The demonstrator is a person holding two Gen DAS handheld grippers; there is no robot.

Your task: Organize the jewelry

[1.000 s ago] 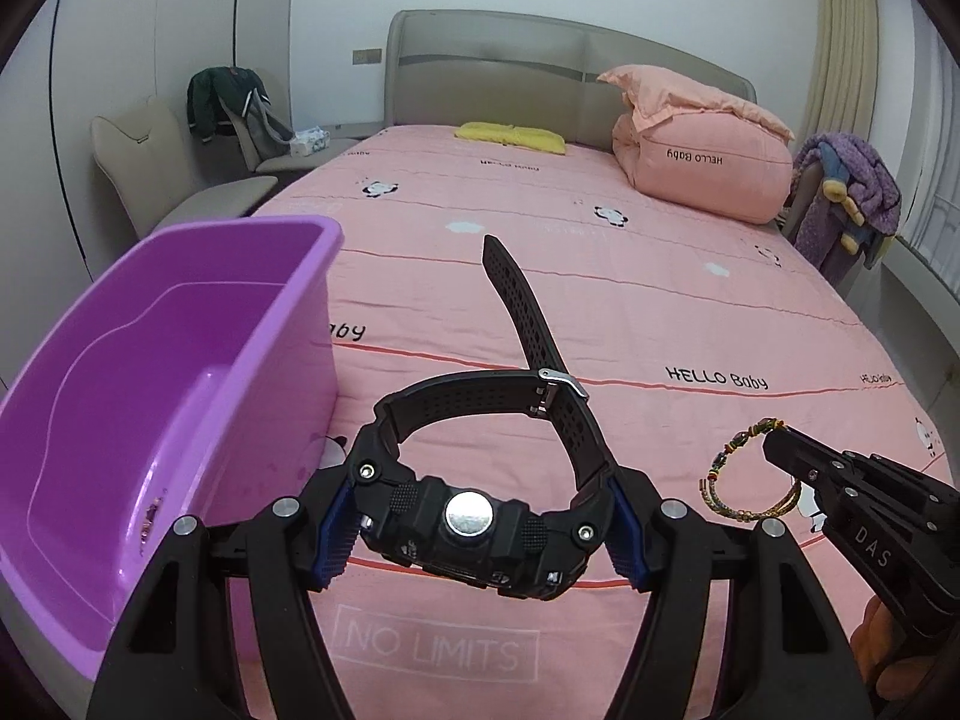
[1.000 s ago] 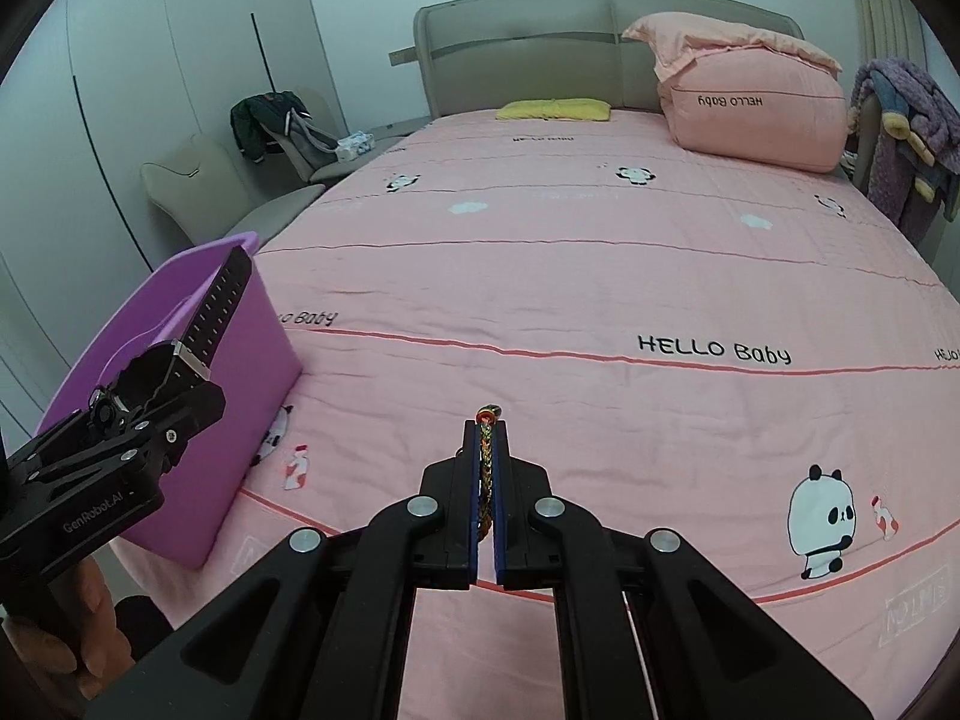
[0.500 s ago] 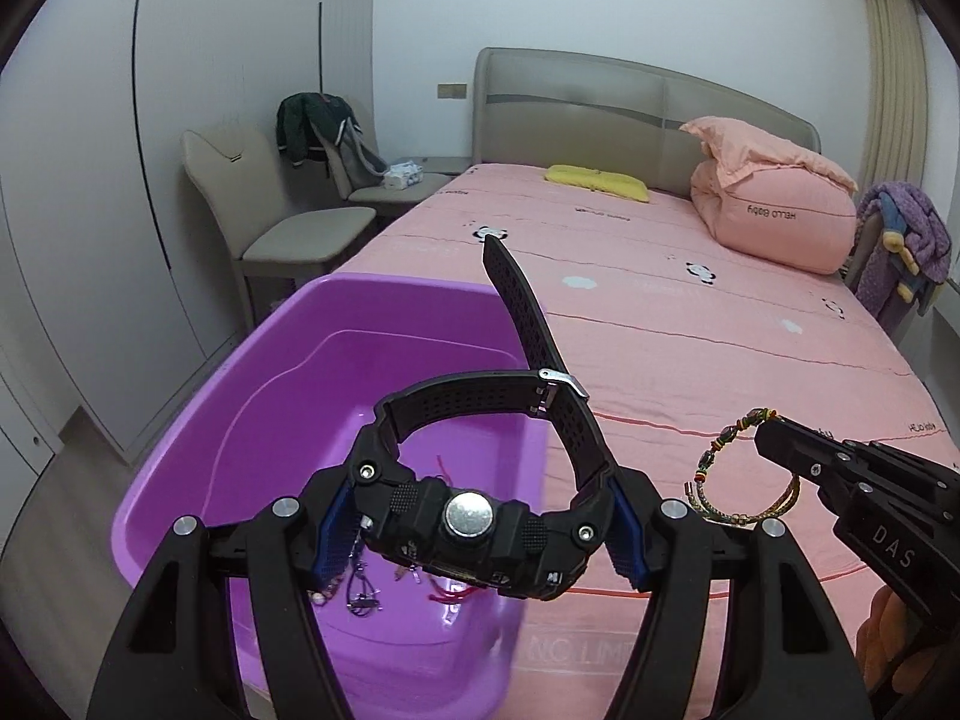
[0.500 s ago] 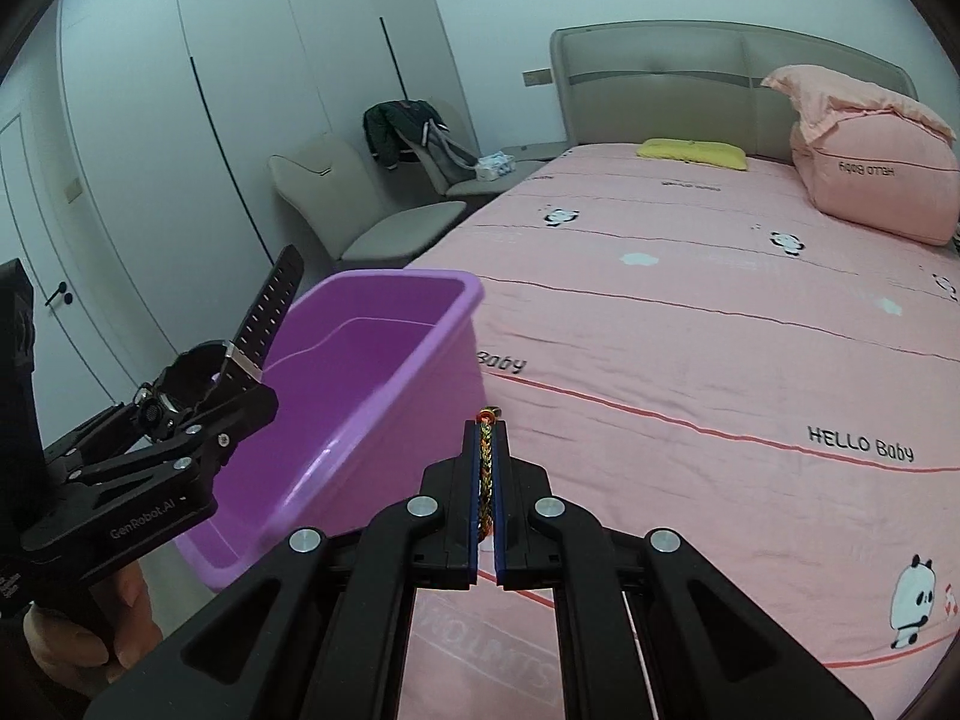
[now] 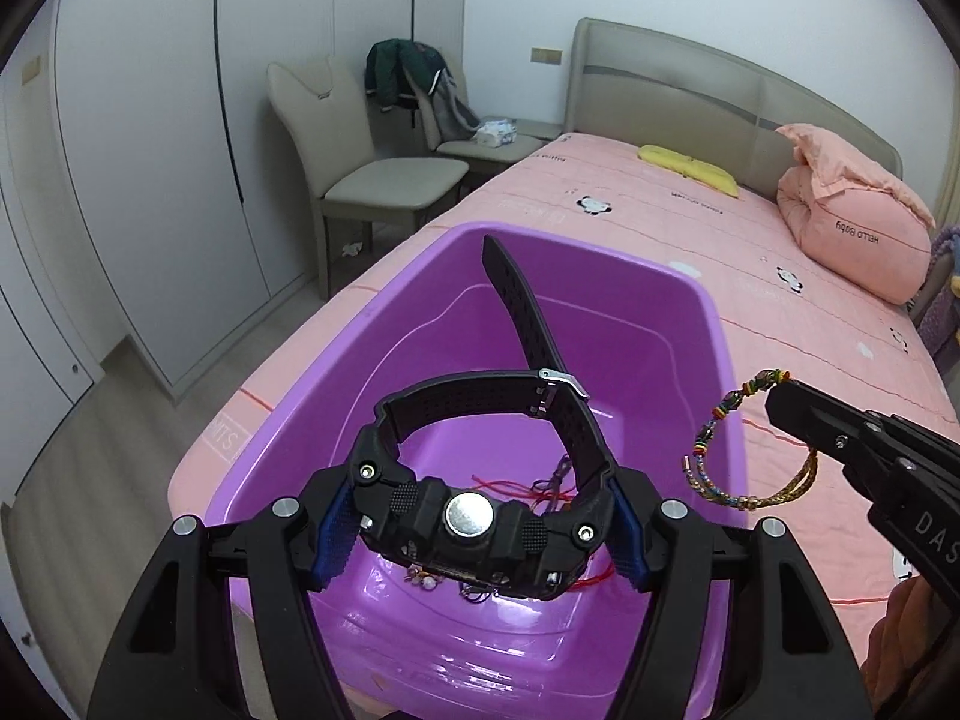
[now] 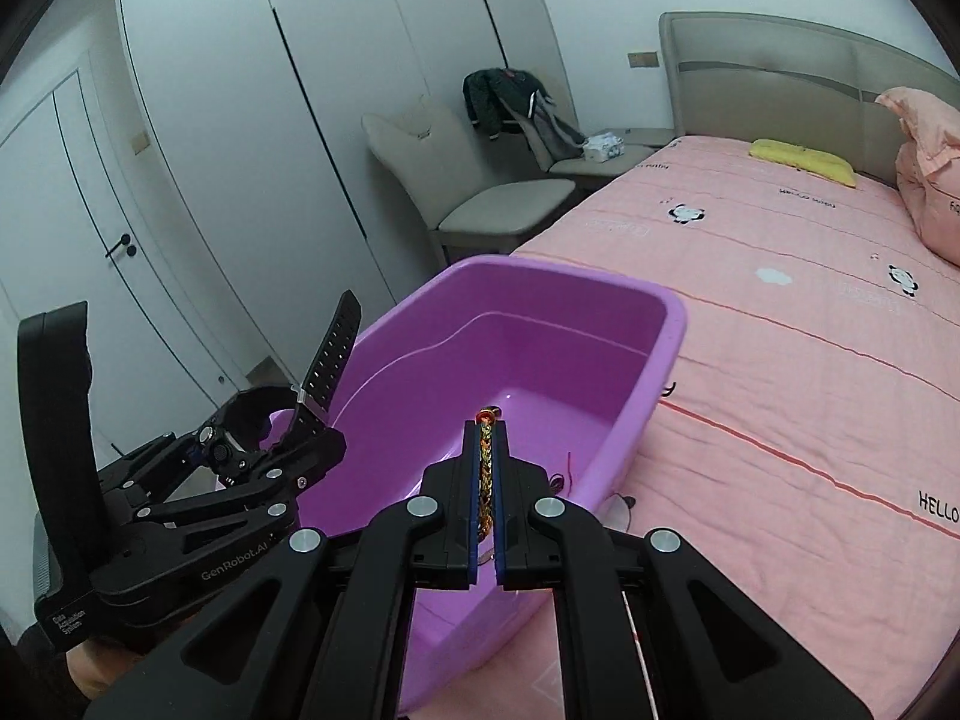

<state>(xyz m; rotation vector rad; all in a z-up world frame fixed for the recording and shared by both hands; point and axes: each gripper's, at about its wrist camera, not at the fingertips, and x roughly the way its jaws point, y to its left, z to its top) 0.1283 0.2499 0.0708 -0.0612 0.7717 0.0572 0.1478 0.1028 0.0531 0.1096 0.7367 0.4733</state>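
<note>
My left gripper point(image 5: 480, 528) is shut on a black sports watch point(image 5: 468, 516), holding it above the purple plastic tub point(image 5: 660, 276); its strap sticks up. The tub floor holds small jewelry pieces with red threads point(image 5: 540, 492). My right gripper point(image 6: 487, 492) is shut on a multicoloured braided bracelet point(image 6: 486, 468). In the left wrist view that bracelet point(image 5: 720, 468) hangs over the tub's right rim from the right gripper point(image 5: 786, 402). In the right wrist view the left gripper point(image 6: 270, 456) and watch point(image 6: 312, 384) are at the tub's point(image 6: 672, 324) left edge.
The tub stands on the corner of a pink bed point(image 5: 780, 312) with a pink pillow point(image 5: 852, 216) and yellow cushion point(image 5: 690, 168). Beige chairs point(image 5: 372, 180) with a dark jacket point(image 5: 402, 78) stand left, before white wardrobe doors point(image 6: 210, 180).
Both grippers swung left from over the bed to over the purple tub, still holding the watch and the bracelet. The tub's inside with its jewelry has come into view.
</note>
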